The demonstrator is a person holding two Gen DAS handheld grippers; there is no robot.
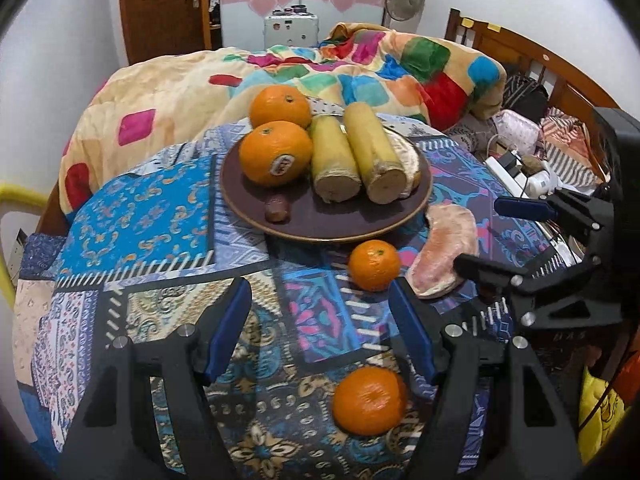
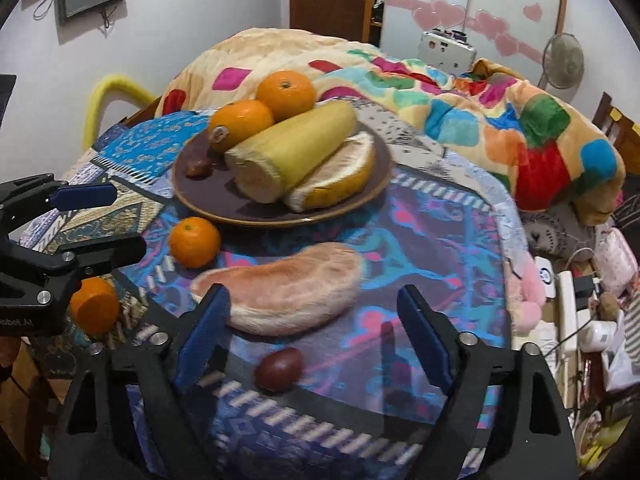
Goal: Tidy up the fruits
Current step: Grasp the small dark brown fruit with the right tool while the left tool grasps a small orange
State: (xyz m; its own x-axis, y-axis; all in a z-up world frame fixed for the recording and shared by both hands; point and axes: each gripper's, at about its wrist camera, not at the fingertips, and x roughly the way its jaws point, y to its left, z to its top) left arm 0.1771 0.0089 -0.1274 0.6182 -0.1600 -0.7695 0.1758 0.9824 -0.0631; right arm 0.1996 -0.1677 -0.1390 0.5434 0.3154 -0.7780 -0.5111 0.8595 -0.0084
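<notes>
My left hand-held gripper [image 1: 320, 328] hangs wide open over the patchwork-cloth worktop [image 1: 160, 280], holding nothing. A small round orange mandarin [image 1: 369, 400] lies between its blue-padded fingers [image 1: 226, 332], closer to the right pad but touching neither that I can see. Just ahead of the right fingertip sits a second small mandarin [image 1: 374, 265], and farther ahead the round dark-brown ceramic plate [image 1: 320, 220]. On the plate, from left to right, I see two large oranges [image 1: 276, 153] — the nearer one with a sticker — a small dark-brown chestnut-like fruit [image 1: 277, 209] by the near rim, two yellow-green cut banana pieces [image 1: 374, 152] lying side by side, and a pale pomelo wedge behind them, mostly hidden.

My right hand-held gripper [image 2: 312, 332] is also fully spread and empty. The large pinkish peeled pomelo segment [image 2: 288, 288] lies on the cloth just ahead of it, its near-left end passing behind the left fingertip — I cannot tell whether they touch. A small dark-red oval fruit [image 2: 279, 369] rests between the fingers, clear of both pads. The plate stands well ahead, slightly left.
</notes>
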